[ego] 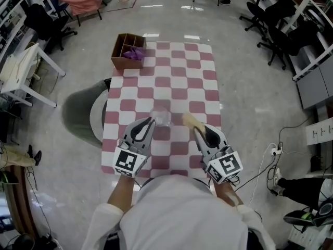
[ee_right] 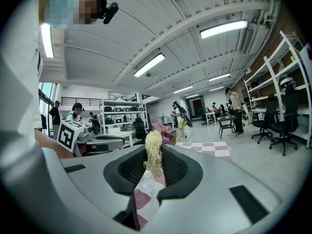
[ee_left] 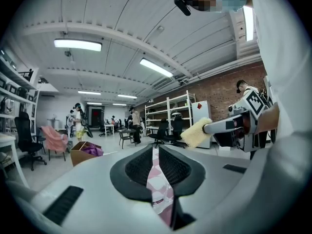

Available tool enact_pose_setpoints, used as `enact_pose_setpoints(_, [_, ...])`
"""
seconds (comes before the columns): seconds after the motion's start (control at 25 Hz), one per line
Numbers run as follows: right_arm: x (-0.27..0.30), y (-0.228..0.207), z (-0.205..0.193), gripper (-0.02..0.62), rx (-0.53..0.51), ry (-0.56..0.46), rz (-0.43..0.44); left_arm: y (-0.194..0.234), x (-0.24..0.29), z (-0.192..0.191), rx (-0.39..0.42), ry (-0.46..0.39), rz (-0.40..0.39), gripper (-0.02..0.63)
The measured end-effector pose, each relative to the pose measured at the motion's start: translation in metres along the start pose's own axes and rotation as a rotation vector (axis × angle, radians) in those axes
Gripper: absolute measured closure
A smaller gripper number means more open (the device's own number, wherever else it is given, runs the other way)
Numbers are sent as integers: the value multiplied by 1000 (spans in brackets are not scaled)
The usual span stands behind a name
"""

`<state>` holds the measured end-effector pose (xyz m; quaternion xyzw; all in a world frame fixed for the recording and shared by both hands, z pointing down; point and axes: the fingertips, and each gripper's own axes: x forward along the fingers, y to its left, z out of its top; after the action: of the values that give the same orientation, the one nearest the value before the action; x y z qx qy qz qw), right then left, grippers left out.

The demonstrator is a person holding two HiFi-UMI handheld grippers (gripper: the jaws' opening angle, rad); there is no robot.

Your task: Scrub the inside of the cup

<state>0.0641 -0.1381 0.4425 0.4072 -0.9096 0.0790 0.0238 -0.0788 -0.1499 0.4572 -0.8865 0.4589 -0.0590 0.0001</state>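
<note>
A clear plastic cup [ego: 161, 116] hangs just over the pink-and-white checked table [ego: 177, 72], near its front. My left gripper [ego: 151, 121] is shut, with the thin cup wall pinched at its tips; in the left gripper view the checks show warped through clear plastic [ee_left: 161, 194] between the nearly closed jaws. My right gripper [ego: 200, 129] is shut on a pale yellow stringy scrubber [ego: 188, 119], which points up and left towards the cup and is a short way apart from it. In the right gripper view the scrubber [ee_right: 153, 150] stands up between the jaws.
A cardboard box [ego: 125, 48] with a purple cloth in it sits at the table's far left corner. A grey round seat [ego: 86, 113] stands beside the table's left edge. Office chairs and desks ring the room; cables [ego: 270, 152] lie on the floor at right.
</note>
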Motion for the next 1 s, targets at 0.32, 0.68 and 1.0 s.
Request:
enact_pose_setpoints(0.32, [0,3,-4,508,-10,10,9,0,10,-23,18,27,-26,571])
enact_pose_setpoints(0.68, [-2,5,-3,508,-16,12,18,-2,13,-50,-42,90,-29,568])
enact_pose_setpoints(1.0, [-3,5,-6,509,-15,22,13,-2,17,-85,-125,175,-40,338])
